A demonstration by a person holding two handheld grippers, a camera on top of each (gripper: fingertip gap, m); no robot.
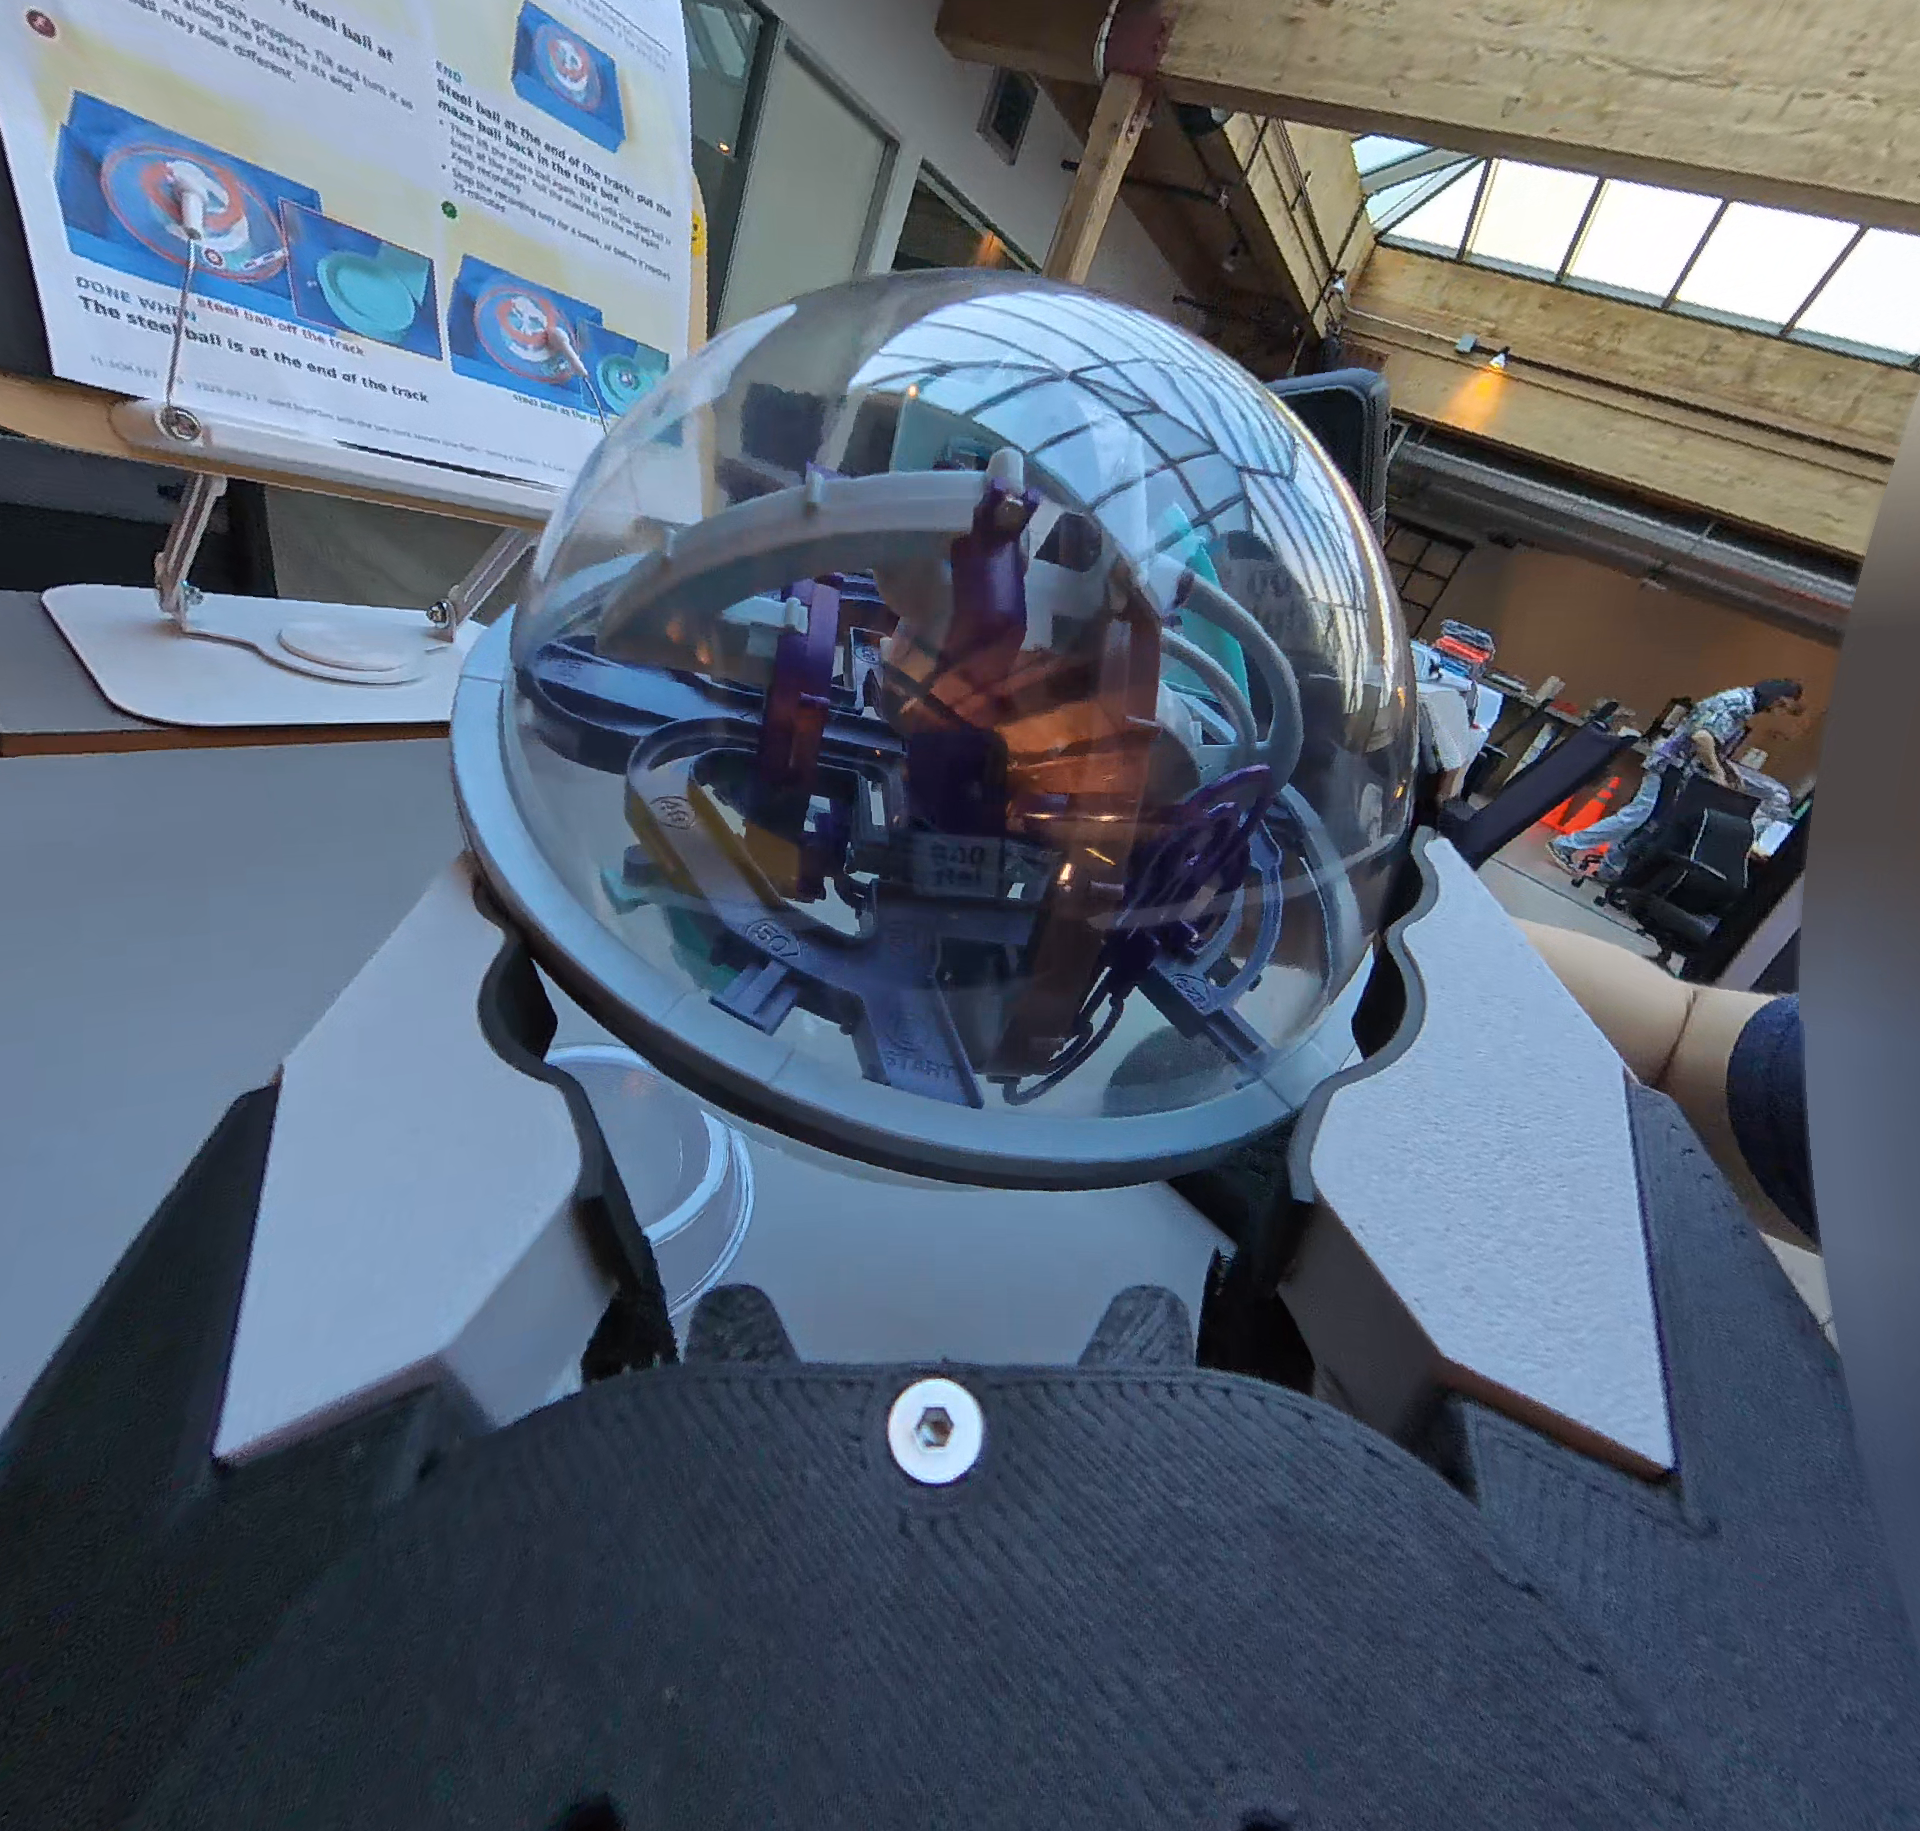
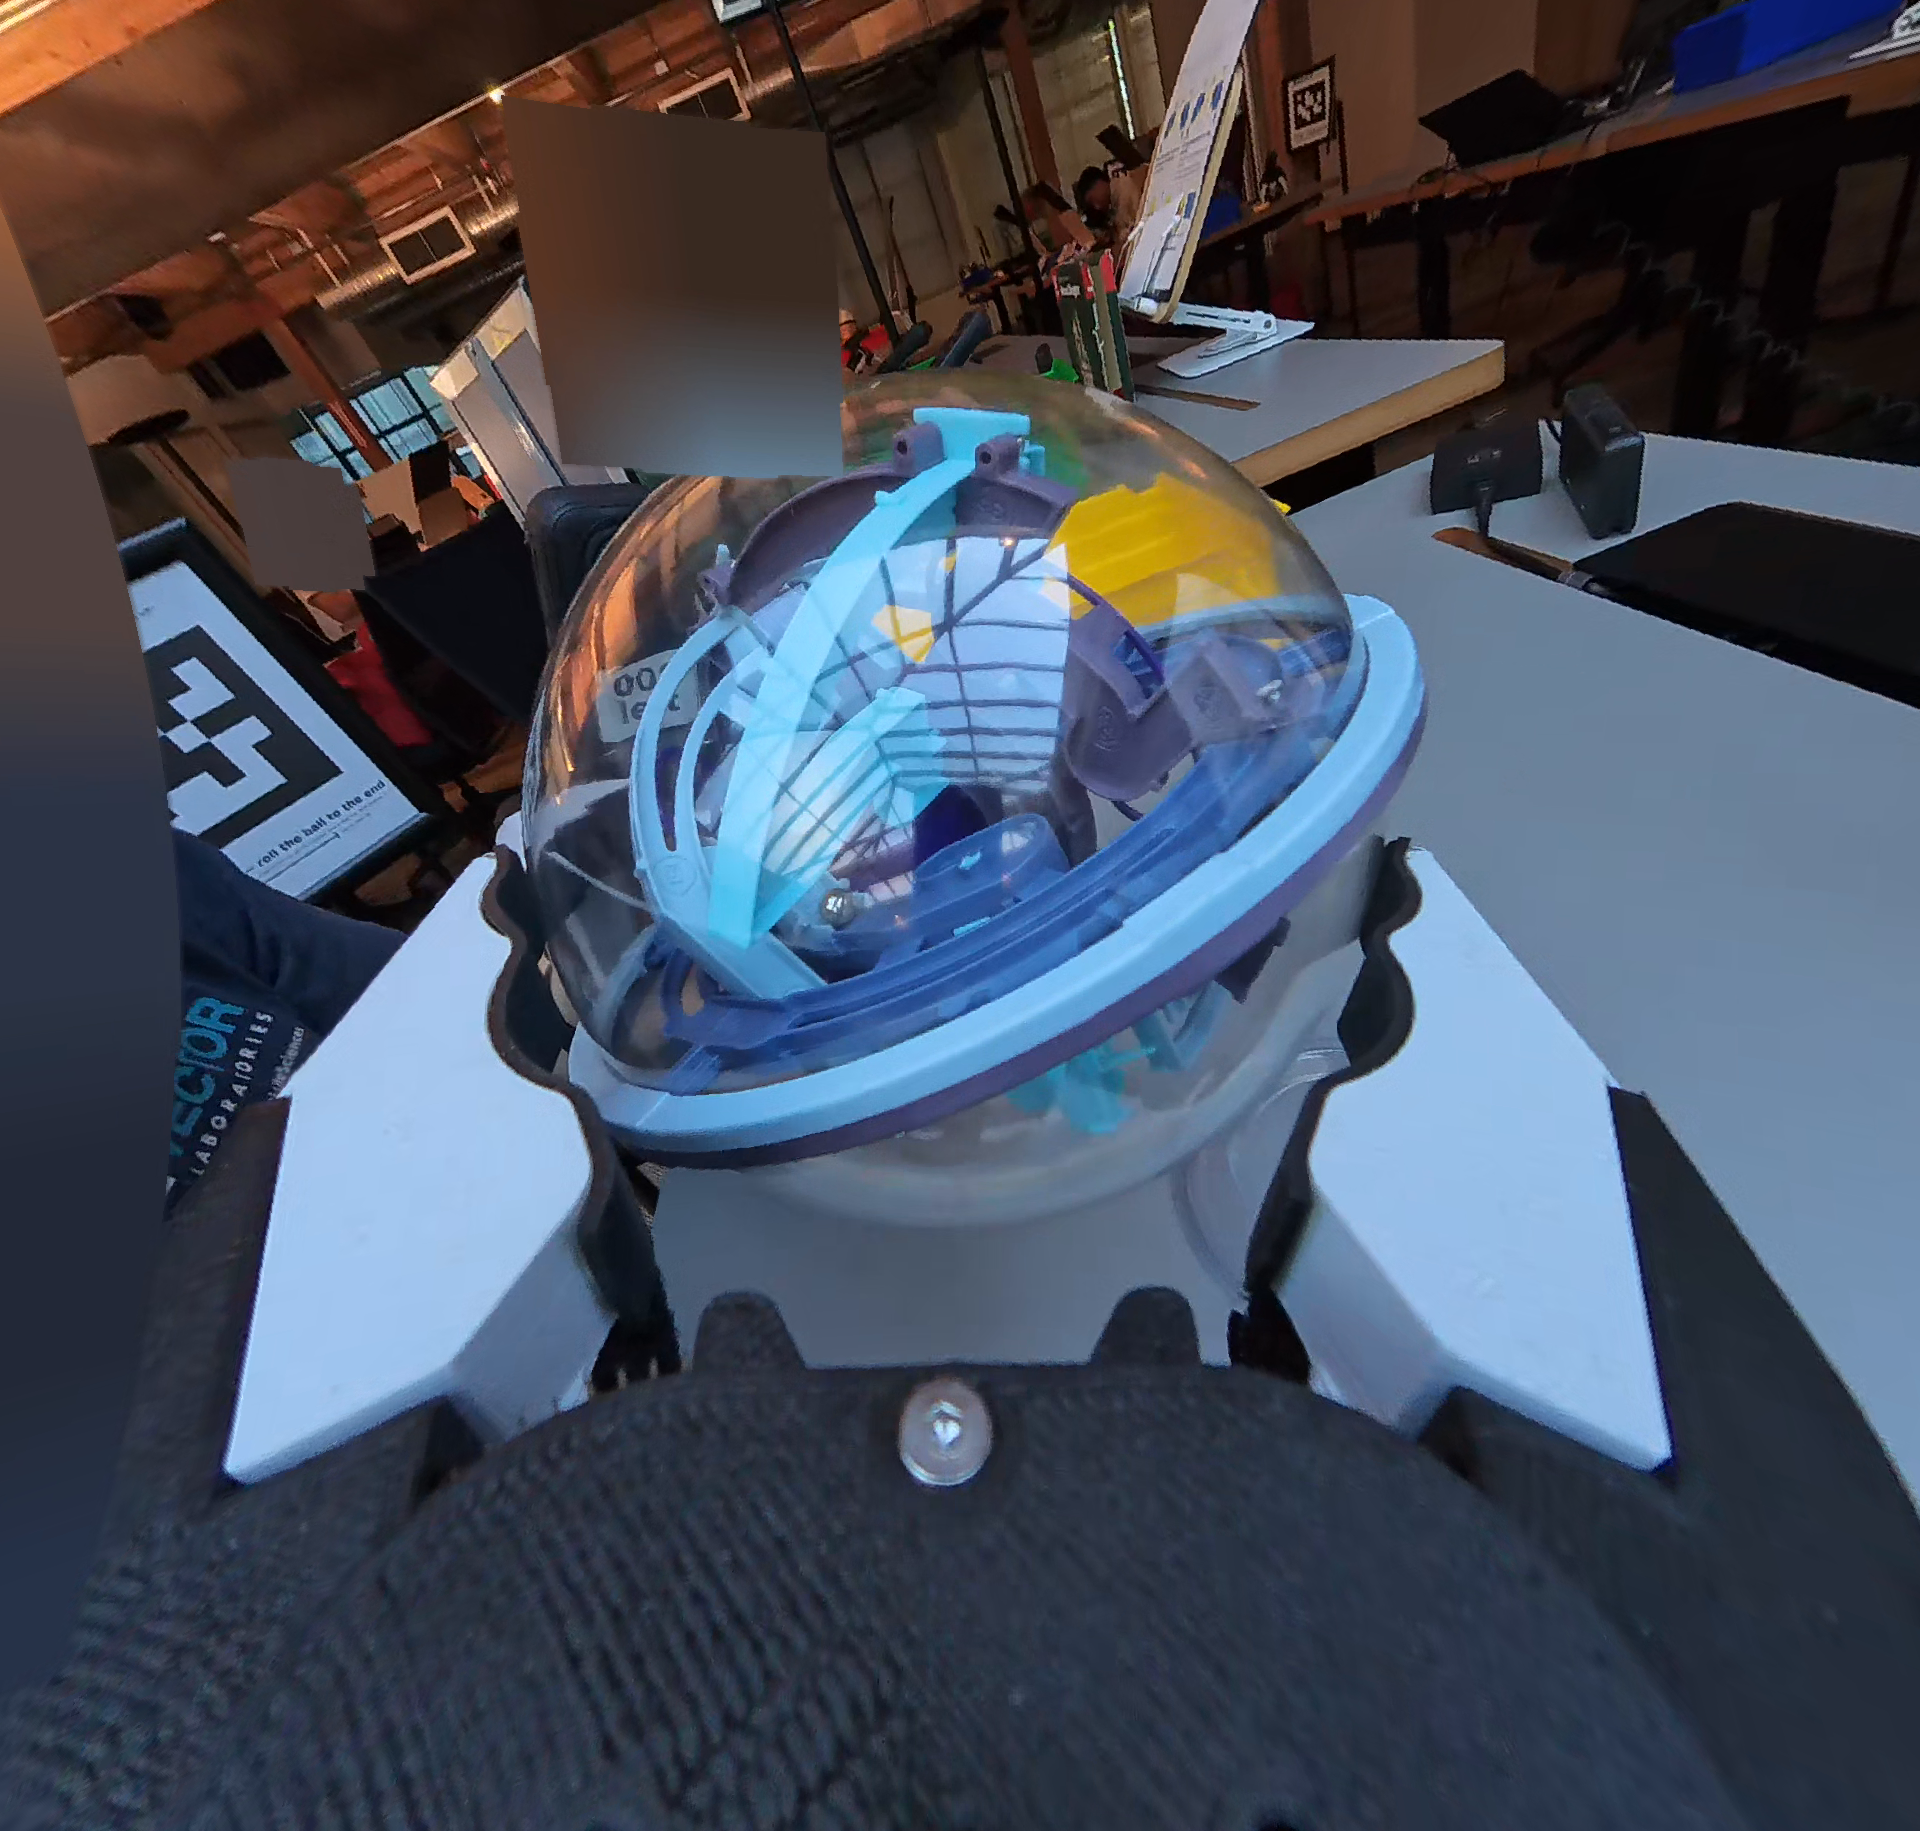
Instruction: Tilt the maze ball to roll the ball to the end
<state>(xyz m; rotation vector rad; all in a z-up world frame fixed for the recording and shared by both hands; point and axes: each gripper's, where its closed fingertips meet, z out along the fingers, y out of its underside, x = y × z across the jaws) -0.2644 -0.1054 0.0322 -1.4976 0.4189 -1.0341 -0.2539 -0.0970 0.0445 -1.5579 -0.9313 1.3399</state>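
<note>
The maze ball is a clear sphere with a grey equator ring and purple, grey and teal tracks inside. It is tilted and held off the table. My left gripper is shut on it, with its white fingers pressed to the ring on both sides. In the right wrist view the maze ball sits the same way in my right gripper, which is shut on it. The small steel ball rests on a blue track low in the sphere, beside a light blue ramp. I cannot make it out in the left wrist view.
A clear round cup stands on the grey table under the sphere. An instruction sheet on a white stand is behind left. Black devices and a marker board are nearby. A person's arm is at right.
</note>
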